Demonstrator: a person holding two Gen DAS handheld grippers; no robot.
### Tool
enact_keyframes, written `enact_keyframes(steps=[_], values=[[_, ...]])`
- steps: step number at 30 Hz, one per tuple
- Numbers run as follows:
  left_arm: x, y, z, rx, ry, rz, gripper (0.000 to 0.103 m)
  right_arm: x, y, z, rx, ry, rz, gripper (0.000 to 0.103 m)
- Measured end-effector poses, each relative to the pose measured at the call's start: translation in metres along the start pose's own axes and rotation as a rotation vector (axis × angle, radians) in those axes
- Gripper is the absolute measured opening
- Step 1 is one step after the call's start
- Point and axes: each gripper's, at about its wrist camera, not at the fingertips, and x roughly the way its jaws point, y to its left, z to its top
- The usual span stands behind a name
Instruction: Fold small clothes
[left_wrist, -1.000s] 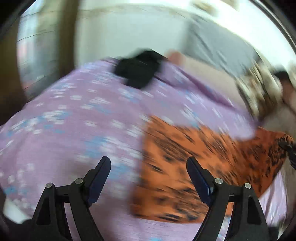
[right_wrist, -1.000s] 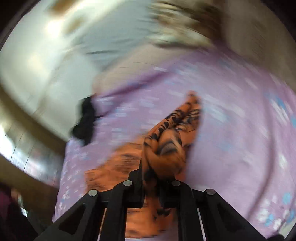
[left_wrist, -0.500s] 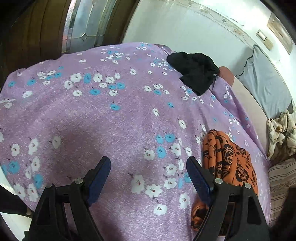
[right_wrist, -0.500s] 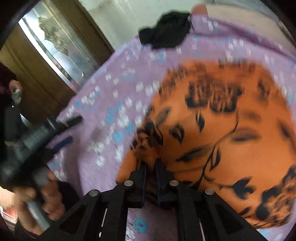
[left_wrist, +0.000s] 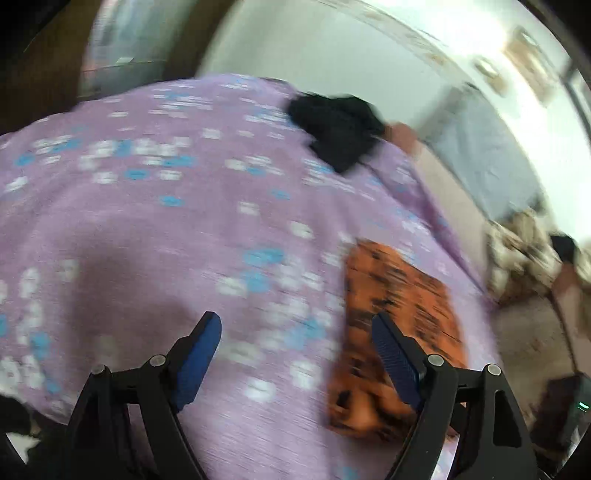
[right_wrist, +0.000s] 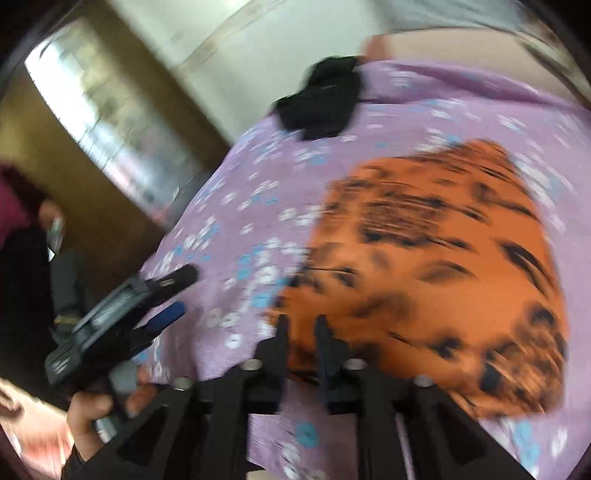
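An orange cloth with black print (right_wrist: 436, 266) lies spread on the purple flowered bedsheet (right_wrist: 258, 206). My right gripper (right_wrist: 302, 325) is at the cloth's near edge, its jaws a narrow gap apart with the orange edge between them. In the left wrist view the orange cloth (left_wrist: 399, 314) lies to the right on the sheet (left_wrist: 147, 229). My left gripper (left_wrist: 295, 328) is open and empty above the sheet, its right finger at the cloth's left edge. It also shows in the right wrist view (right_wrist: 162, 295), at the left. Both views are blurred.
A black garment (left_wrist: 340, 129) lies at the far end of the bed, also in the right wrist view (right_wrist: 321, 99). A grey pillow (left_wrist: 480, 155) and a patterned bundle (left_wrist: 517, 258) lie at the right. A wooden door (right_wrist: 96, 122) stands to the left.
The orange cloth has been laid out flat on the sheet. My right gripper's jaws have parted slightly at its edge. My left gripper has shifted toward the cloth's left edge.
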Motion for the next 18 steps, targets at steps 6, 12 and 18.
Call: enact_keyframes(steps=[6, 12, 18], values=[[0.026, -0.071, -0.033, 0.182, 0.180, -0.054, 0.084, -0.047, -0.062, 0.002, 0.153, -0.100, -0.054, 0.067], [0.054, -0.076, -0.047, 0.161, 0.256, 0.008, 0.066, -0.055, -0.082, -0.007, 0.204, -0.098, -0.025, 0.067], [0.055, -0.075, -0.042, 0.156, 0.258, 0.021, 0.053, -0.055, -0.091, -0.014, 0.223, -0.100, 0.011, 0.067]])
